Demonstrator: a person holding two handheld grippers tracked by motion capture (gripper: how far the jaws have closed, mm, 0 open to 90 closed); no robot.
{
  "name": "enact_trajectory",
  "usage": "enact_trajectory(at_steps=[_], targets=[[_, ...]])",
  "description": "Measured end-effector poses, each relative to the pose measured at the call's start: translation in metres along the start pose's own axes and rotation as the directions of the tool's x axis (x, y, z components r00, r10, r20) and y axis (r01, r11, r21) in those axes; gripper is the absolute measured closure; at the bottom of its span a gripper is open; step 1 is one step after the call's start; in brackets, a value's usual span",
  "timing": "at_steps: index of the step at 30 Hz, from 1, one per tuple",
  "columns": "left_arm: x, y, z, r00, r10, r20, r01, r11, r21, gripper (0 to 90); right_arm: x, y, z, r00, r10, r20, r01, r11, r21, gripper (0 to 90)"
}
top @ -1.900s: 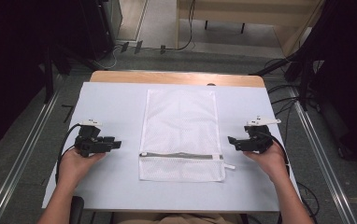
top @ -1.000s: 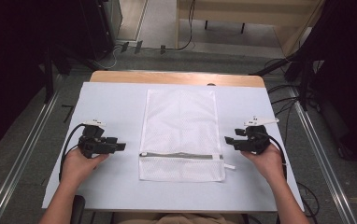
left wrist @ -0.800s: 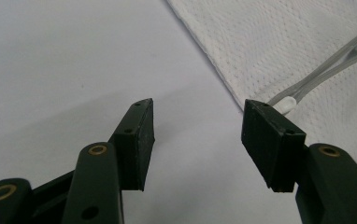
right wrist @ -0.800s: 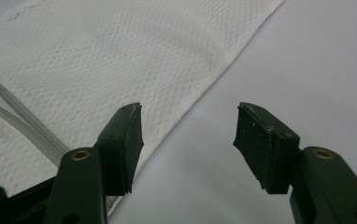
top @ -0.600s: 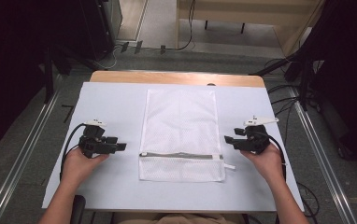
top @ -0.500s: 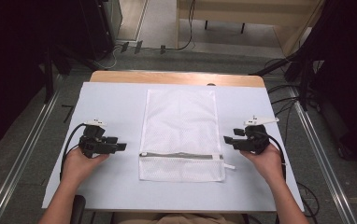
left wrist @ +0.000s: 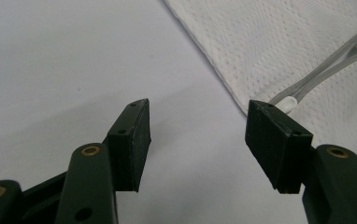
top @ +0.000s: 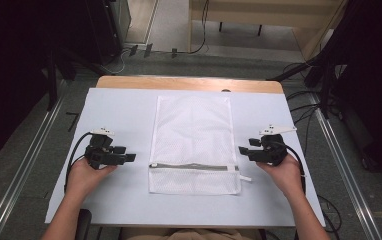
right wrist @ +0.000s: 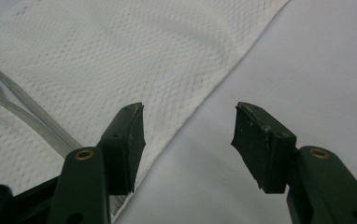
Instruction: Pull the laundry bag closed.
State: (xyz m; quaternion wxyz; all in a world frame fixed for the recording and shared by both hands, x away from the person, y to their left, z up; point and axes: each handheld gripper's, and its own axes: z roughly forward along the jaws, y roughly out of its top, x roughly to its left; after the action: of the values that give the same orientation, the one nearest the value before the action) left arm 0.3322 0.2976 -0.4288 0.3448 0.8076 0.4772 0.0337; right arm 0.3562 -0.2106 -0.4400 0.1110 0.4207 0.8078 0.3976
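The mesh bag (top: 193, 145) is laid flat at the counter's (top: 114, 107) centre, flanked lower left and lower right by the left gripper (top: 129, 158) and right gripper (top: 242, 150), fingers spread and empty, the left gripper's just widened, the right's slightly narrowed, seemingly so both side edges can be reached.

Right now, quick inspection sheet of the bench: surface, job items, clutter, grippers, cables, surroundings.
Surface: white table top, bare wood strip at the far edge.
Job's things: white mesh bag lying flat mid-table, grey zipper across its near part.
Clutter: nothing seen.
Grippers: left gripper open beside the bag's left edge, jaws have just been opening, nothing between them; right gripper open at the bag's right edge, jaws have just been closing a little, not pressing on the bag.
Cables: black cable loops from the left gripper; floor cables right of the table.
Surroundings: grey floor, metal rail at left.
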Motion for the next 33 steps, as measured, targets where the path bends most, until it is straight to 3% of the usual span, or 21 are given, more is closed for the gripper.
enact_trajectory(at_steps=[10,20,27,33], targets=[[0.000,0.000,0.001,1.0000,-0.001,-0.004,0.001,1.0000,0.006,39.8,0.001,-0.001,0.003,1.0000,0.010,0.002,-0.010,1.000,0.023,47.0],[-0.003,0.001,0.002,1.0000,0.004,0.004,-0.004,0.9999,0.013,39.8,0.004,0.000,0.002,0.9998,-0.015,-0.012,0.015,1.000,0.019,49.4],[-0.004,0.001,0.002,1.0000,-0.004,0.009,0.004,0.9999,0.009,39.8,0.015,0.005,0.004,0.9978,-0.025,-0.062,0.026,0.999,0.028,51.6],[-0.005,0.000,0.002,0.9999,-0.002,0.014,0.002,0.9999,0.015,40.0,0.030,0.011,0.009,0.9939,-0.061,-0.092,0.064,0.998,0.022,52.5]])
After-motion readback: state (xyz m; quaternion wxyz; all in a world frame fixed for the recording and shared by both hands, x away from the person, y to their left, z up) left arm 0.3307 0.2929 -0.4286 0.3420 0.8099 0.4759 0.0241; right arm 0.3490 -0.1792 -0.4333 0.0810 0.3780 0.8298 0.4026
